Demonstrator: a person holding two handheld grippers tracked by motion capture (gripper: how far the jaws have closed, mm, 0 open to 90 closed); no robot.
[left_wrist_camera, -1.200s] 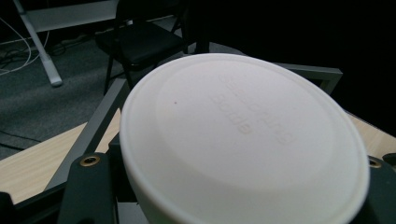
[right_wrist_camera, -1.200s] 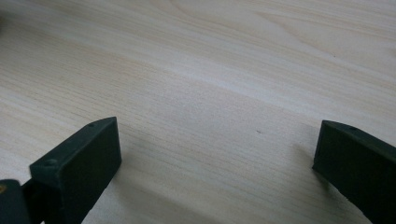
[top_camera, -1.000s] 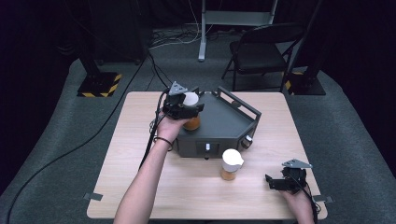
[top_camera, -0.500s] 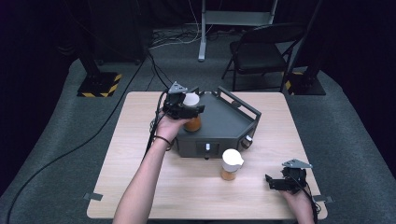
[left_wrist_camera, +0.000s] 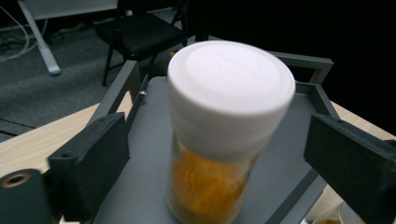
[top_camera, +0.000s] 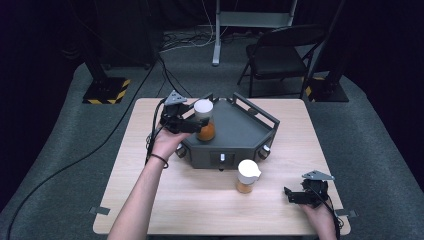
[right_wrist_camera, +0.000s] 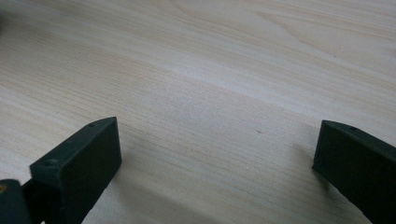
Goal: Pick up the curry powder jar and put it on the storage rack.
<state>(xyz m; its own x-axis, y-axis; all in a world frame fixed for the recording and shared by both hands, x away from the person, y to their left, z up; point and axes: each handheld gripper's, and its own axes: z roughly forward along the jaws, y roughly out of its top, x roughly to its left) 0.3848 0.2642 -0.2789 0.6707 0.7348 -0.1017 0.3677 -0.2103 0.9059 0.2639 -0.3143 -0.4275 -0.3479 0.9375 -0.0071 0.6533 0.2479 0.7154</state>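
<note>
Orange-filled spice jar (left_wrist_camera: pixel 224 140) stands upright on the grey tray (top_camera: pixel 240 135), between the left gripper's (top_camera: pixel 192 124) jaws, which have just been opening off it.

A dark recording studio or lab: black curtains at twelve o'clock, grey carpet (top_camera: pixel 65 150), taped stand bases (top_camera: pixel 106 90), floor cables (top_camera: pixel 75 162), a folding chair (top_camera: pixel 280 55) behind the lone table (top_camera: pixel 200 210).

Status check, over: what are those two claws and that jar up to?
Left gripper just opened, jar between jaws, standing on tray. Right gripper open over table.
</note>
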